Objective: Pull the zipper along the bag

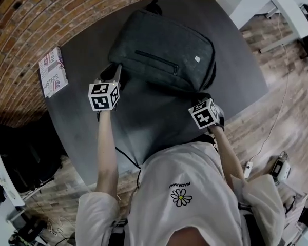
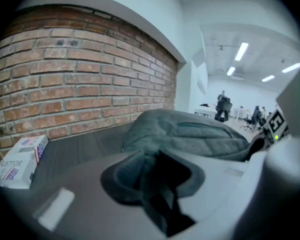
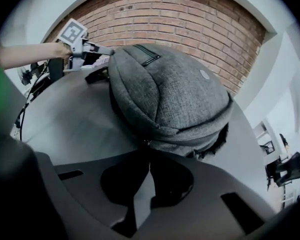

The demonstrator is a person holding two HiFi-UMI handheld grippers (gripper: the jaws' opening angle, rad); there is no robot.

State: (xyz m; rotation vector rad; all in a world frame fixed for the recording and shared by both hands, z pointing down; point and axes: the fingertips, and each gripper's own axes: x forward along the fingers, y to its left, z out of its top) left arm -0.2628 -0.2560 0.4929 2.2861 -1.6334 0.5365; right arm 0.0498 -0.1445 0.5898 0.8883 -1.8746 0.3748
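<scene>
Item: grey fabric backpack (image 1: 164, 55), lying flat in the middle of a dark table (image 1: 143, 127), front pocket uppermost; a printed carton (image 1: 53, 72) sits well apart near the table's left edge. Left gripper (image 1: 114, 75): at the backpack's left corner, jaws drawn in on a fold of the grey fabric, apparently as an anchor. Right gripper (image 3: 147, 154): at the opposite near corner, pointing steeply down, jaws closed together with their tips right at the small zipper pull (image 3: 146, 143) on the edge seam; whether the tab is actually pinched is too small to tell. Hazards, judged: a thin tab may slip from the tips under load. The slider may bind where the seam curves round the corner. If the left hold has only loose cloth, the backpack may slide or bunch instead of unzipping.
</scene>
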